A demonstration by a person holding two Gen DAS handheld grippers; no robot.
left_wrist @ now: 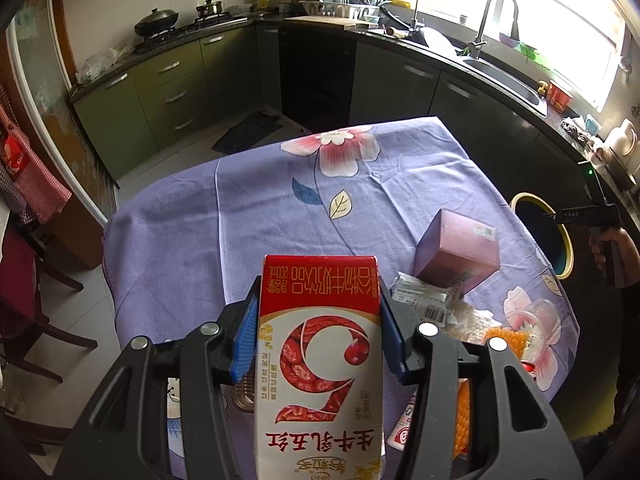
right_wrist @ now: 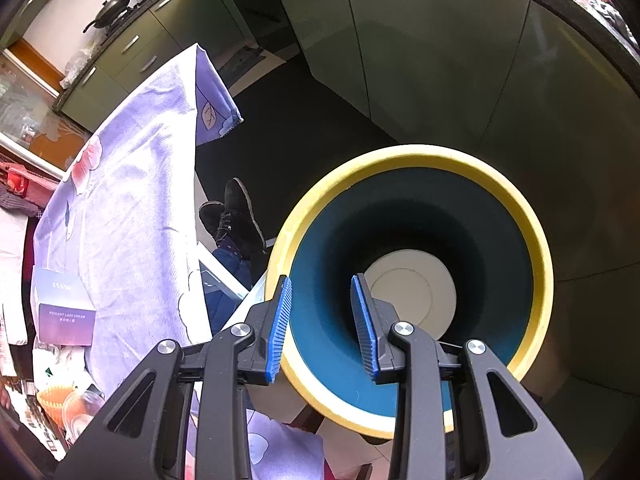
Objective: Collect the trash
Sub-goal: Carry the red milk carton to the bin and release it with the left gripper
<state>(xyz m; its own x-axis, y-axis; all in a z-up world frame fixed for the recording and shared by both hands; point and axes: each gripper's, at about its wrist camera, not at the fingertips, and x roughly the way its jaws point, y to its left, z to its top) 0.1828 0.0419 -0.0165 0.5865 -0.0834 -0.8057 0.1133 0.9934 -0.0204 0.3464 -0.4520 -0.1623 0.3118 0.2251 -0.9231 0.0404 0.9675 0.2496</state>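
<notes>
Here, the left gripper (left_wrist: 318, 332) clamps a red-and-white milk carton (left_wrist: 320, 360); the right gripper (right_wrist: 322, 328), fingers parted and empty, hangs over the bin (right_wrist: 532, 236), at three o'clock of the table (left_wrist: 248, 216).

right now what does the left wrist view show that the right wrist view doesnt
Left wrist only: the left gripper clamped on a red and white milk carton, plus the sink.
Right wrist only: the right gripper, fingers apart and empty, over the bin's pale bottom, and a dark shoe.
Both: the yellow-rimmed bin, purple box, floral tablecloth.
</notes>
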